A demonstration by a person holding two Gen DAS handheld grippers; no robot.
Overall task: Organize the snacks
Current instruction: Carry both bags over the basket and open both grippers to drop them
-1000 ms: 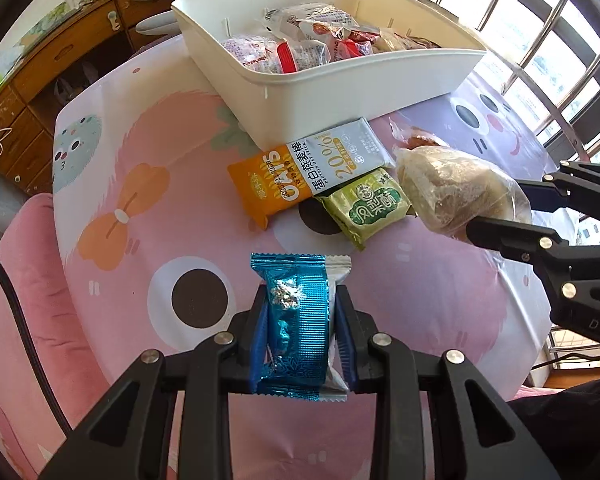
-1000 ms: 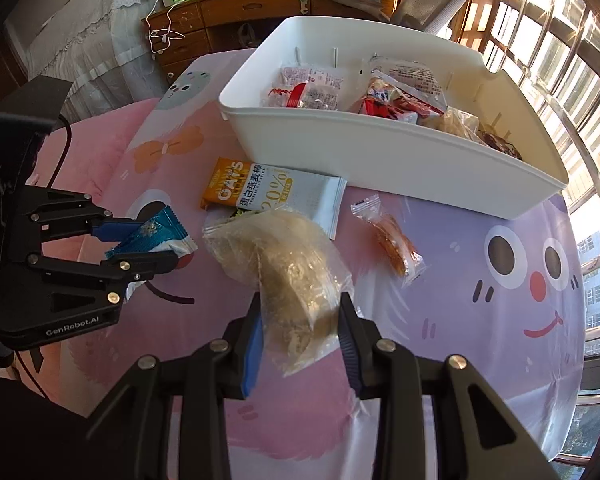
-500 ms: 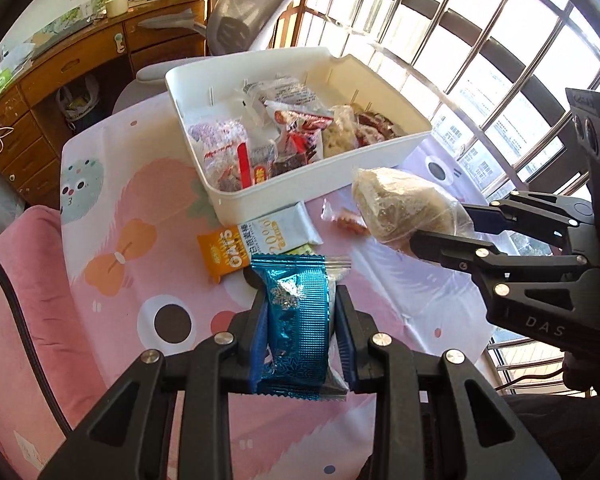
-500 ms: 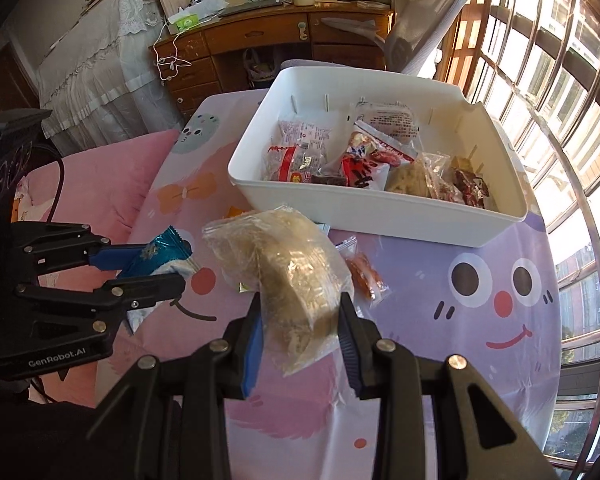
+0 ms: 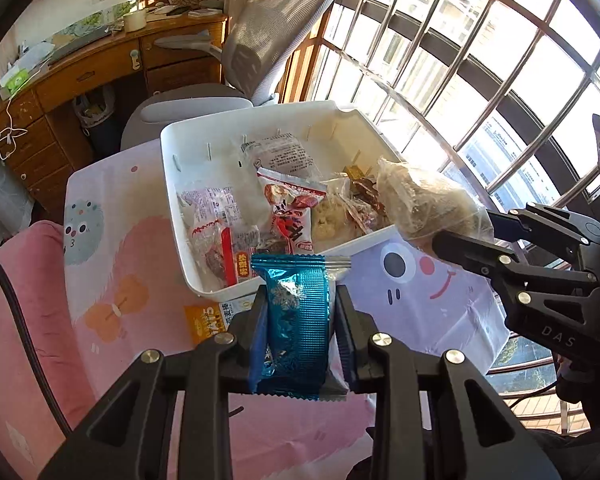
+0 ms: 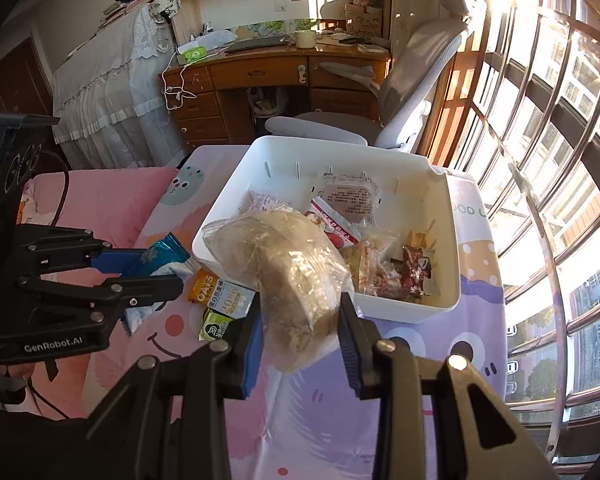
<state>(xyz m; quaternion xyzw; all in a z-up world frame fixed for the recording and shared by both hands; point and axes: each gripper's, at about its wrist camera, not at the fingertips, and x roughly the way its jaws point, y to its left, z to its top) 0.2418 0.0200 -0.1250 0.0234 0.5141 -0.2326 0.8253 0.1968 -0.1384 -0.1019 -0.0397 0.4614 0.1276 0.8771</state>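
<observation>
My left gripper (image 5: 300, 332) is shut on a blue foil snack packet (image 5: 296, 320), held high above the table's near edge, in front of the white bin (image 5: 172, 184). My right gripper (image 6: 300, 332) is shut on a clear bag of brown snack (image 6: 284, 272), held above the bin's near wall. The bin (image 6: 452, 240) holds several wrapped snacks. An orange oats packet (image 6: 216, 290) and a small green packet (image 6: 216, 326) lie on the cloth left of the bin. The right gripper with its bag (image 5: 428, 204) shows at right in the left wrist view.
The table wears a pink and purple cartoon cloth (image 6: 308, 420). A grey office chair (image 6: 420, 72) and a wooden desk (image 6: 260, 72) stand behind the table. A barred window (image 6: 560, 140) runs along the right. A pink sofa (image 5: 16, 320) lies at left.
Both grippers have risen well above the table with their snacks and moved toward the bin. The bin and loose packets now look farther below.
</observation>
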